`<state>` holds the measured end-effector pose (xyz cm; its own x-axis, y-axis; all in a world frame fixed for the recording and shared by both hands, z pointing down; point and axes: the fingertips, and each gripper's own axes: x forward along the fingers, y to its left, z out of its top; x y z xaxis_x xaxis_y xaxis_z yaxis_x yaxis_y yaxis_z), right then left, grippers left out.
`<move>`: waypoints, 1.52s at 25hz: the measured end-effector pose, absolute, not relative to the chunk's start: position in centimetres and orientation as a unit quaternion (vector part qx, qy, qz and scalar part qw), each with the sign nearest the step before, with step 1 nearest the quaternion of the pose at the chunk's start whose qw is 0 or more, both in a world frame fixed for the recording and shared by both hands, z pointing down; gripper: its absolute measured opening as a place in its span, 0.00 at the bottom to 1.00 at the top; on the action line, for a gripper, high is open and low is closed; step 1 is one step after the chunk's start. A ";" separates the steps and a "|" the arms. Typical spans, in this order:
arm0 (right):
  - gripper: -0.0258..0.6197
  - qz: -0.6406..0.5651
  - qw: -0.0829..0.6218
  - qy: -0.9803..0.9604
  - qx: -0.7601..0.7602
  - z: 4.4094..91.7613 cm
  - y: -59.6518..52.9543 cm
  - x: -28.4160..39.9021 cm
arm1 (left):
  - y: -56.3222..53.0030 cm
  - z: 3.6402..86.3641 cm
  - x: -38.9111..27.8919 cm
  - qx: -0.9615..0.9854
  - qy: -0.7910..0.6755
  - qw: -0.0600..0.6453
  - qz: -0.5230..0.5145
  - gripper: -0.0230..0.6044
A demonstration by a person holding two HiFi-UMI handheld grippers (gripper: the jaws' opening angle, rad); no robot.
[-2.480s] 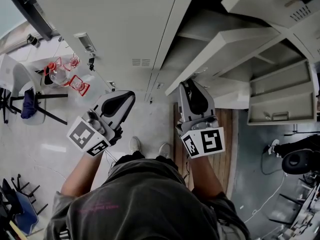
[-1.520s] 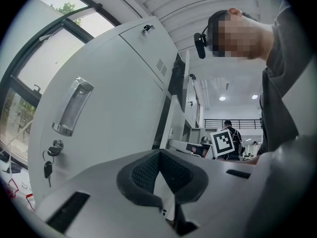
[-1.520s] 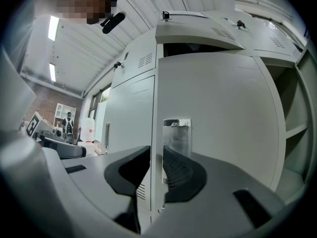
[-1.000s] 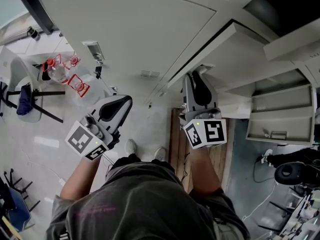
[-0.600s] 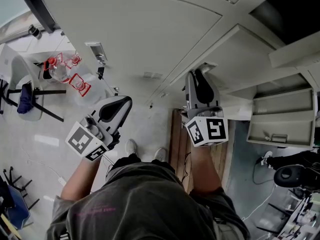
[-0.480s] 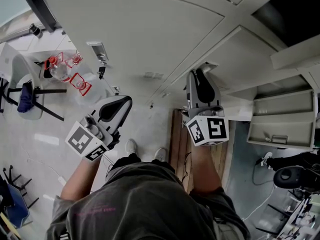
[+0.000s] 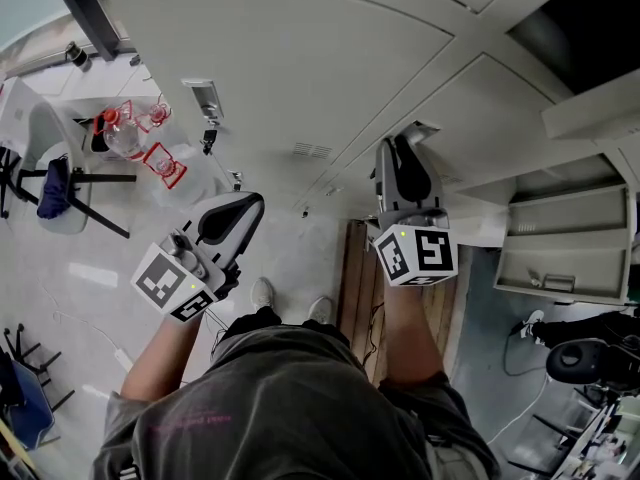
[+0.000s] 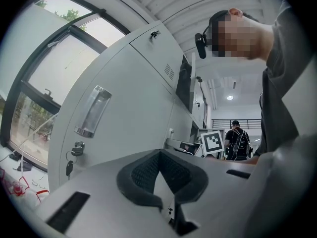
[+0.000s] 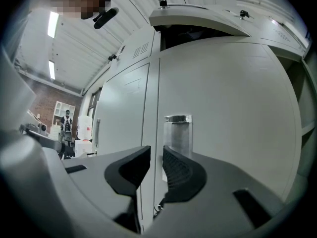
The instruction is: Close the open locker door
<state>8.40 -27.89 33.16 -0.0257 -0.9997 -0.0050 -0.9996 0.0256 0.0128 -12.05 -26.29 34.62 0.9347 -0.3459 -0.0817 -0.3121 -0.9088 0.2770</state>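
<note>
- Right gripper (image 9: 156, 155): jaws parted by a narrow slit, clamping nothing; tips at the free edge of the locker door (image 9: 223, 108), perhaps touching it; contact unclear.
- Locker door: ajar, edge close beside the neighbouring door (image 9: 124, 113); clear handle (image 9: 177, 133) just beyond the jaws.
- Left gripper (image 8: 159, 155): jaws pressed together, empty; apart from the lockers.
</note>
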 end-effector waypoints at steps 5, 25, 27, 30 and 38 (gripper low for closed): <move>0.18 -0.004 0.002 -0.712 0.702 33.4 -27.4 8.7 | -25.6 34.3 -12.3 0.976 -0.166 0.127 -0.062 0.06; 0.18 -0.024 -0.005 -0.635 0.772 31.2 -9.7 15.4 | -15.4 31.7 -2.5 0.993 -0.031 0.097 -0.053 0.06; 0.18 -0.022 -0.008 -0.630 0.776 31.2 -7.5 17.1 | -13.5 31.5 -0.5 0.994 -0.023 0.095 -0.050 0.06; 0.18 -0.017 -0.013 -0.626 0.779 31.5 -4.6 20.4 | -11.0 31.5 3.2 0.994 -0.015 0.094 -0.046 0.06; 0.18 -0.009 -0.033 -0.615 0.788 31.4 3.1 28.7 | -4.5 30.9 12.4 0.996 0.001 0.087 -0.036 0.06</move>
<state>28.73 3.07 31.44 0.2438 -0.9683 -0.0550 -0.9695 -0.2419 -0.0399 12.40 -4.53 30.87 0.9974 -0.0042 -0.0719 0.0083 -0.9848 0.1734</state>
